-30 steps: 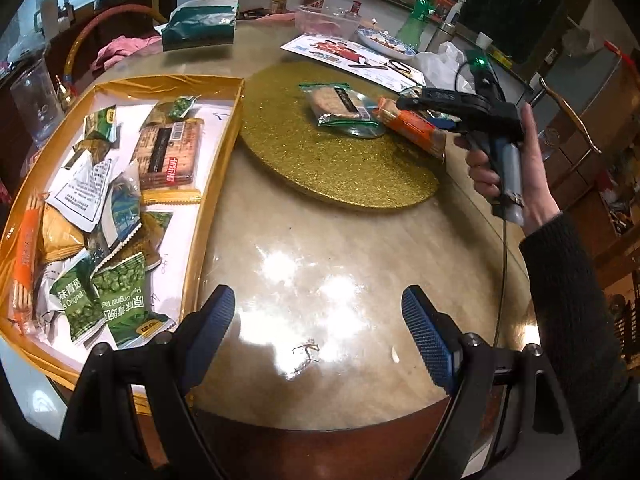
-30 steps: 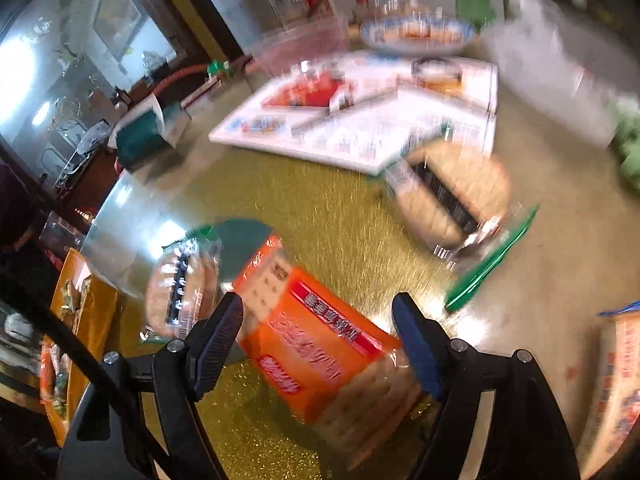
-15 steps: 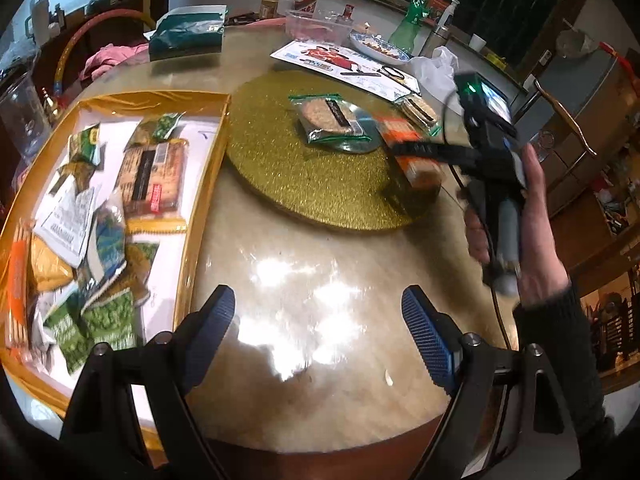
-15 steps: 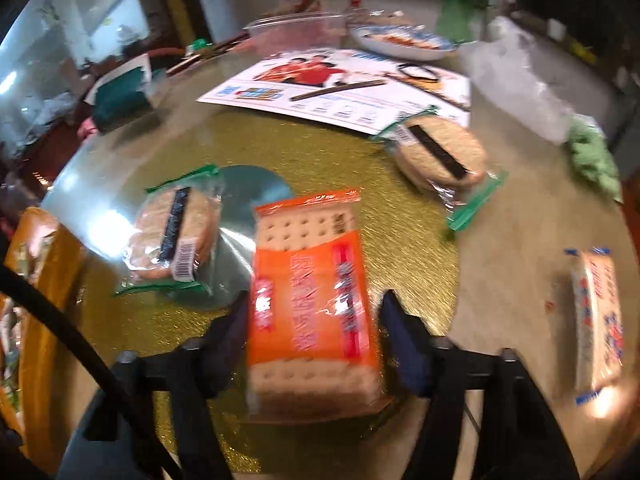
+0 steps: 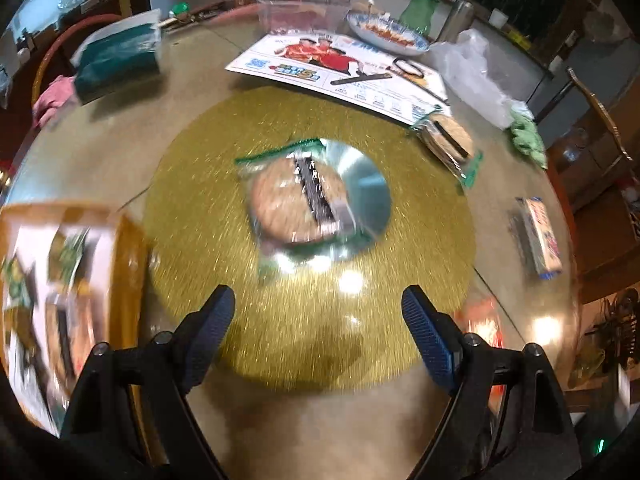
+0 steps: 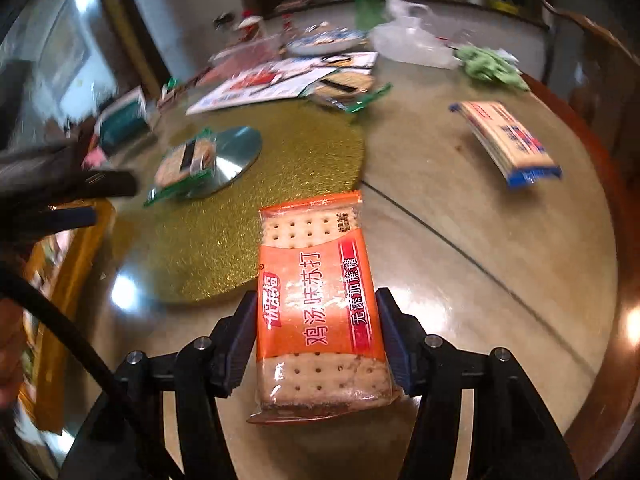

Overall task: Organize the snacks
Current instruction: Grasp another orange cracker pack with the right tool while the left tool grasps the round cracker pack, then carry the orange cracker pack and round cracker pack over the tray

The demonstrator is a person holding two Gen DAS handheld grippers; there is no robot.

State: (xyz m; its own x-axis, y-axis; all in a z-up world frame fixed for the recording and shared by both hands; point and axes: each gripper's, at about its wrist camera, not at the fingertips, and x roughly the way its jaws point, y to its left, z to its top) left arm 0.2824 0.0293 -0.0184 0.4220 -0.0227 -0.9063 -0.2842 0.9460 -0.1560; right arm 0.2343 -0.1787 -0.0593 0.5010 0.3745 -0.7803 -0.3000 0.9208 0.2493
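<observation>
My right gripper [image 6: 316, 332] is shut on an orange cracker pack [image 6: 316, 300] and holds it above the table near the gold mat's edge. My left gripper [image 5: 318, 320] is open and empty over the gold round mat [image 5: 224, 184], facing a round biscuit pack [image 5: 298, 200] on a silver disc [image 5: 368, 184]. That biscuit pack also shows in the right wrist view [image 6: 184, 162]. A second round biscuit pack [image 5: 448, 140] lies at the mat's far right edge. A blue-and-white cracker pack [image 6: 506, 138] lies on the table to the right. The gold tray [image 5: 128, 248] with several snacks is at the left.
A printed poster [image 5: 340, 68], a plate [image 5: 386, 34], a clear box [image 5: 300, 10], a green bottle [image 5: 426, 4], a white plastic bag [image 5: 472, 68], a green cloth [image 5: 526, 138] and a teal box [image 5: 116, 60] crowd the table's far side.
My right gripper closed on the orange cracker pack and lifted it off the mat toward the near table edge. My left gripper moved forward over the gold mat toward the round biscuit pack.
</observation>
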